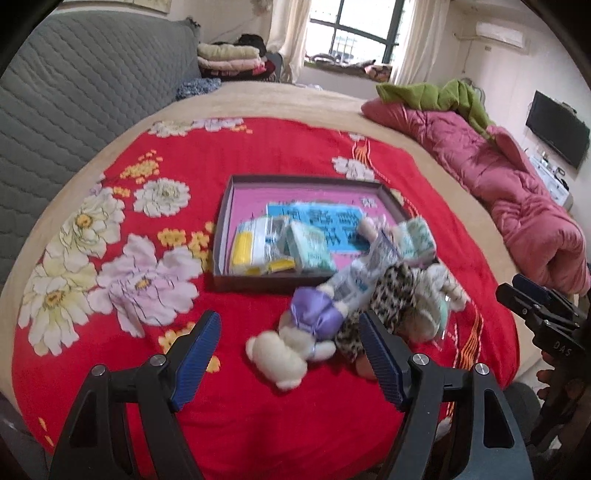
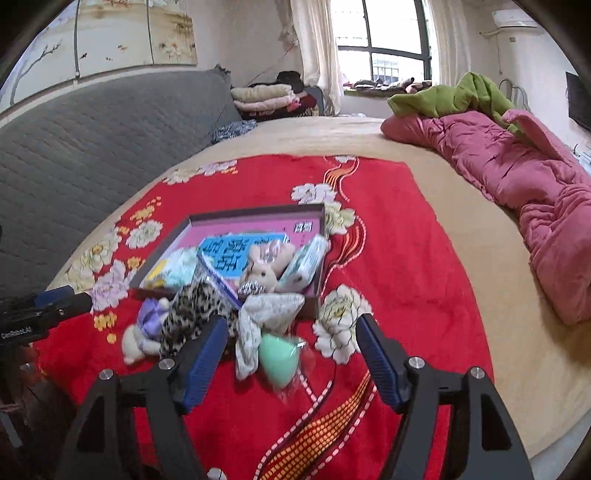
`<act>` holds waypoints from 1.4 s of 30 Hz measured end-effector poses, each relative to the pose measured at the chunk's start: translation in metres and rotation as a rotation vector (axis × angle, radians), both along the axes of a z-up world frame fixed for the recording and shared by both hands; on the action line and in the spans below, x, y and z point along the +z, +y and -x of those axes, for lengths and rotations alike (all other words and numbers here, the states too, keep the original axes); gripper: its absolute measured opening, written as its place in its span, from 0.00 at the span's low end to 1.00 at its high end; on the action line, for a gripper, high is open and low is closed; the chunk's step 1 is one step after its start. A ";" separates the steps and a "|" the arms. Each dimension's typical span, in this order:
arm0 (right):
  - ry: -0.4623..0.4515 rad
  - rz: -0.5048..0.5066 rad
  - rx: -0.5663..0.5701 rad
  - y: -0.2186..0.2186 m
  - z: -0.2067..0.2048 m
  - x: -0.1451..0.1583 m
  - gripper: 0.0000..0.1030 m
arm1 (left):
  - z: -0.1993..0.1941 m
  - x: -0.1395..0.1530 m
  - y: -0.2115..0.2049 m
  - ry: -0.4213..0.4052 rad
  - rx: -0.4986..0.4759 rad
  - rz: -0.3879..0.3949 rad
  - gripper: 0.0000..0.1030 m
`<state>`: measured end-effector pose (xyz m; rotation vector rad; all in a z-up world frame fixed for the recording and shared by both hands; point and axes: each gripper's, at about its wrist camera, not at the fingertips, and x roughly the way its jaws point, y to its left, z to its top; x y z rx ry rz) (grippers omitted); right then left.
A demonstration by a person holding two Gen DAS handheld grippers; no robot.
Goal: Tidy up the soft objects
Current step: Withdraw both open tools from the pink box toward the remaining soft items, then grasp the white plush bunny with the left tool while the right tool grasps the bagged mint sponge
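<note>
At the far left a grey quilted headboard (image 1: 85,92) runs along the bed (image 1: 321,99), and folded bedding (image 1: 231,59) is stacked beyond its end, near the window (image 1: 354,29). A red floral blanket (image 1: 155,155) covers the near part of the bed. The left gripper (image 1: 288,354) hangs low over the blanket with its jaws spread wide and nothing between them; a cream plush bunny in a purple dress (image 1: 299,339) lies on the blanket in line with the gap, untouched as far as the view shows. Just behind it sits a shallow dark box with a pink floor (image 1: 236,195), holding a yellow-edged packet (image 1: 255,243), a green tissue pack (image 1: 308,247) and a blue printed sheet (image 1: 321,218). At the box's front right corner is a heap of soft things: a leopard-print cloth (image 1: 391,299), a clear bagged item (image 1: 365,277) and pale plush toys. In the right wrist view, a tan plush rabbit (image 2: 260,271) sits at the box's near edge with a pale patterned cloth (image 2: 266,314) below it and a mint green piece in clear wrap (image 2: 279,350) on the blanket. The right gripper (image 2: 291,350) hovers over that green piece, jaws wide apart and holding nothing. Along the right lies a pink quilt (image 1: 498,177) with a green blanket (image 1: 436,94) at its far end.
</note>
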<state>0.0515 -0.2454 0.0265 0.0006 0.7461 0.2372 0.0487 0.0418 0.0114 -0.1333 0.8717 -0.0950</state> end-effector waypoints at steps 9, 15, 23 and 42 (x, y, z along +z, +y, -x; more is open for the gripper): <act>0.061 0.026 0.046 0.013 0.004 -0.025 0.69 | -0.002 -0.034 -0.004 0.039 -0.028 -0.019 0.76; 0.096 0.048 0.055 0.018 0.001 -0.040 0.69 | -0.005 -0.047 -0.010 0.067 -0.058 -0.049 0.76; 0.126 0.110 0.066 0.023 -0.004 -0.062 0.69 | -0.014 -0.076 -0.005 0.102 -0.056 -0.031 0.76; 0.142 0.175 0.059 0.028 -0.038 -0.107 0.69 | -0.040 -0.103 -0.016 0.125 -0.073 -0.037 0.76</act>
